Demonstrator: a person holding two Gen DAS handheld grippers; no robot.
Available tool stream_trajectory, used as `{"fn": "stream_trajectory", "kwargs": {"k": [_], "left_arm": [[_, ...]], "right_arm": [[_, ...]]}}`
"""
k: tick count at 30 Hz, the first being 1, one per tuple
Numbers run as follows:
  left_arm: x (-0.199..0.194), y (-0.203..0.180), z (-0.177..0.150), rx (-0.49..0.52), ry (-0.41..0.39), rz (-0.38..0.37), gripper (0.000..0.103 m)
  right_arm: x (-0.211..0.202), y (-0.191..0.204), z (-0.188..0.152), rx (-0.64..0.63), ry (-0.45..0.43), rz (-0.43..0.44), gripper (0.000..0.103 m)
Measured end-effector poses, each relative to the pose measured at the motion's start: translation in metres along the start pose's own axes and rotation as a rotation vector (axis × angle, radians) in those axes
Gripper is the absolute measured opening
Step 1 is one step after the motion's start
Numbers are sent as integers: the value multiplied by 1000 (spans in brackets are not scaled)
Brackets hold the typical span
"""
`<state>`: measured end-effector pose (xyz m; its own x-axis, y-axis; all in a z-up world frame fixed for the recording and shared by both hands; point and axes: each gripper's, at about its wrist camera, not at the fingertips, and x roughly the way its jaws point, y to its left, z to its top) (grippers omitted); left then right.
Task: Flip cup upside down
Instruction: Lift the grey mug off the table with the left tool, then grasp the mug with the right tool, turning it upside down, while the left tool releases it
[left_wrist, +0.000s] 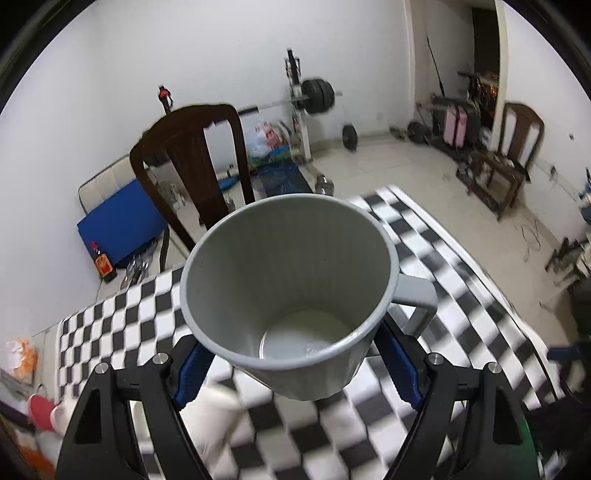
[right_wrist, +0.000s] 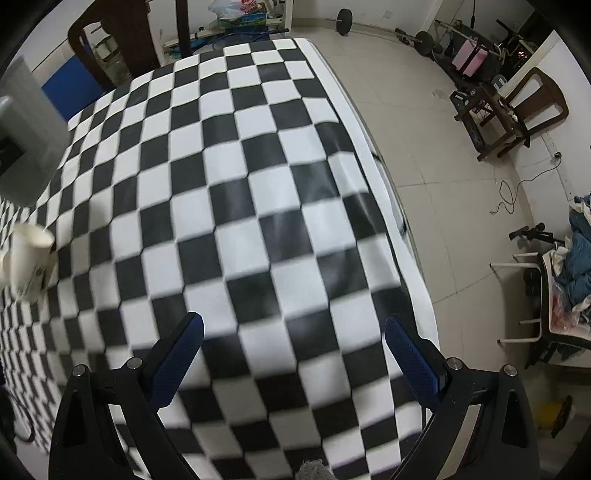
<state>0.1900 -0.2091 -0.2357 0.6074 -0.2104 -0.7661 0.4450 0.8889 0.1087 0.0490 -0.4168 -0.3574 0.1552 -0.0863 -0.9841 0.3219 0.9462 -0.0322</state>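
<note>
The left tongs clamp the grey cup low on its body, lifted above the checkered desk; its mouth tilts up toward the camera, its long axis running along the fingers, handle to the right. Rolling the wrist over looks like the next need. The right tongs hang wide open and empty, near the desk's right edge, with free room beneath.
</note>
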Motion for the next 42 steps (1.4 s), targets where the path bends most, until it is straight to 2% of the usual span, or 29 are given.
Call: {"fn": "stream_trajectory", "kwargs": {"k": [5, 8, 11, 12, 14, 17, 19, 26, 29, 33, 38, 42], "left_arm": [[-35, -2, -41, -36, 214, -86, 80], [-39, -5, -74, -95, 383, -163, 80], [-27, -6, -109, -181, 569, -251, 80], [-21, -8, -119, -207, 617, -271, 80], [-1, -5, -140, -275, 721, -306, 80], [27, -1, -161, -340, 823, -306, 80], [37, -3, -167, -374, 848, -313, 81], [66, -12, -160, -361, 919, -275, 82], [65, -22, -158, -348, 918, -263, 82], [64, -21, -163, -385, 944, -263, 82], [56, -18, -162, -412, 910, -273, 88], [46, -10, -156, -422, 880, -286, 98]], "right_arm": [[-15, 2, -45, 6, 60, 16, 100], [-16, 6, -68, 7, 104, 19, 100], [-14, 8, -87, -2, 136, 29, 100], [-19, 21, -92, 1, 142, 32, 100], [-14, 21, -99, -1, 164, 36, 100], [-8, 24, -102, 1, 183, 40, 100], [-4, 22, -103, 5, 196, 34, 100], [1, 12, -104, 51, 207, 29, 100], [-1, -3, -97, 59, 206, 20, 100], [-7, -6, -95, 62, 198, 14, 100], [-19, -2, -96, 65, 187, 9, 100], [-30, 2, -93, 55, 182, 10, 100]]}}
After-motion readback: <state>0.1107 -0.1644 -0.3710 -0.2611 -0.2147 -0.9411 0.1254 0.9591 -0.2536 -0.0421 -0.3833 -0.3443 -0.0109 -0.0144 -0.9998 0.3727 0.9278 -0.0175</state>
